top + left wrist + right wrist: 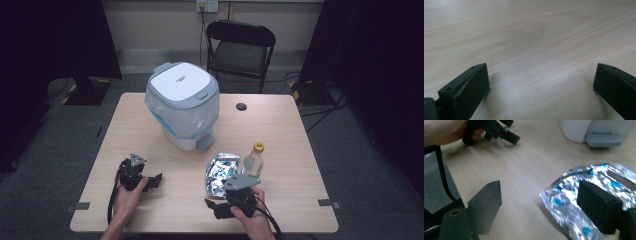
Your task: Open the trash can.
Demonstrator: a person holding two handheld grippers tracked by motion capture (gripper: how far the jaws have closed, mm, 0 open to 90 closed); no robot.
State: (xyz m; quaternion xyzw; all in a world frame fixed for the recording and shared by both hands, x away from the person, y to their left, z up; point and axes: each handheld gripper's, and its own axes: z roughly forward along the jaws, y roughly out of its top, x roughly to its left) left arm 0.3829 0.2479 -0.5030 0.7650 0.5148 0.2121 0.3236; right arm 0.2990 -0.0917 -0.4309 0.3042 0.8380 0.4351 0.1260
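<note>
While our left tongs (156, 181) rest spread and empty on the tabletop (150, 120), our nearer right tongs (215, 207), also spread, flank the foil packet (221, 172) lying just ahead.

On the table (150, 120), taking its middle as the clock's centre in the high view, the pedal bin (184, 102) stands toward twelve o'clock with its pedal (205, 143) facing six. The foil bag (221, 172) lies at about five o'clock, the bottle (254, 161) upright just beside it at its three. The left gripper (155, 181) sits at about seven o'clock, well apart from the right gripper (216, 209), which is at the bag's six.
</note>
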